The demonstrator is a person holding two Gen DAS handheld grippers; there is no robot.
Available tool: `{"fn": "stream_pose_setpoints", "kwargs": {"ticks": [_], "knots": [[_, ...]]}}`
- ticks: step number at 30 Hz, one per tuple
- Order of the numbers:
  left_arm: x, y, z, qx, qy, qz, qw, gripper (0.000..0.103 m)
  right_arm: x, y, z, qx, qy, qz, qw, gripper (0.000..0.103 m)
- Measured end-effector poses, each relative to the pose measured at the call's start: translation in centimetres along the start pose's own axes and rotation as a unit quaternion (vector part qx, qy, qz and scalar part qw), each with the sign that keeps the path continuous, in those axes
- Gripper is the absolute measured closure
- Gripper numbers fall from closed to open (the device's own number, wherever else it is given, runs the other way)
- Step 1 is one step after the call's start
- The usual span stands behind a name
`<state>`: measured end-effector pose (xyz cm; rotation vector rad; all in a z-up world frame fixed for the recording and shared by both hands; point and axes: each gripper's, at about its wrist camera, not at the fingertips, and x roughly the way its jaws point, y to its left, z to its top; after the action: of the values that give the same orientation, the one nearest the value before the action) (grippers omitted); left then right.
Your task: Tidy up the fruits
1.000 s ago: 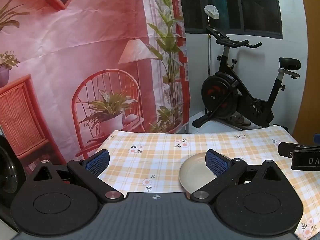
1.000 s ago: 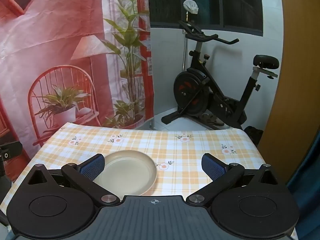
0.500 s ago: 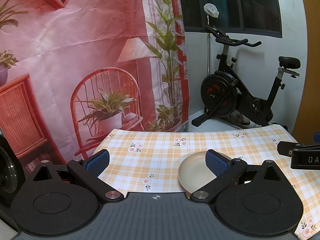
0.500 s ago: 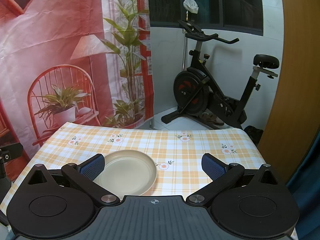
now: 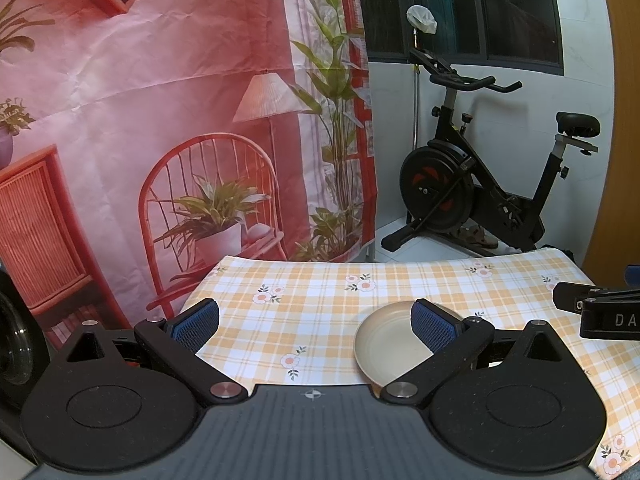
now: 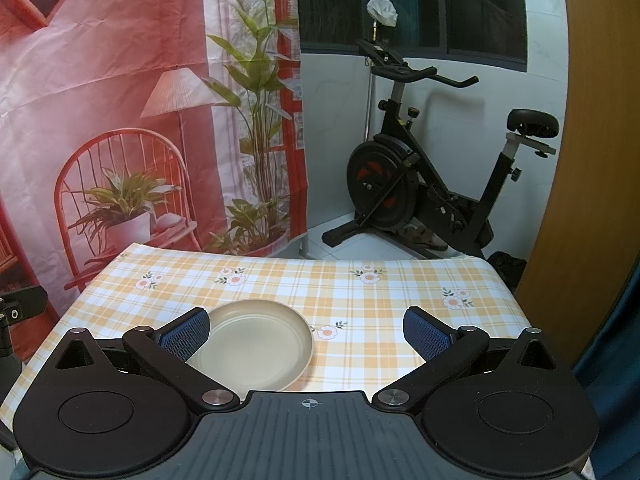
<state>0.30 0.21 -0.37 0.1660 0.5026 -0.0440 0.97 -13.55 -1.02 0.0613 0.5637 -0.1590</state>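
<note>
**Both grippers empty over a bare plate, no fruit in sight**

We hold the left gripper (image 5: 314, 322) and right gripper (image 6: 304, 328) spread wide, pinching nothing. To do this step well, we judge we should first find the fruit, which neither view shows, and keep clear of the plate (image 6: 260, 344). The plate lies empty on the tabletop (image 6: 360, 300), near us: left of the right gripper's centre, right of the left gripper's.
</note>
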Motion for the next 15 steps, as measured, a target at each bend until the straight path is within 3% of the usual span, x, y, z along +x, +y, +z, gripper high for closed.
{"fn": "stream_pose_setpoints", "kwargs": {"ticks": [15], "knots": [[0.31, 0.0, -0.05, -0.003, 0.005, -0.003, 1.0, 0.0, 0.0, -0.02, -0.04, 0.0, 0.001, 0.0, 1.0, 0.0]]}}
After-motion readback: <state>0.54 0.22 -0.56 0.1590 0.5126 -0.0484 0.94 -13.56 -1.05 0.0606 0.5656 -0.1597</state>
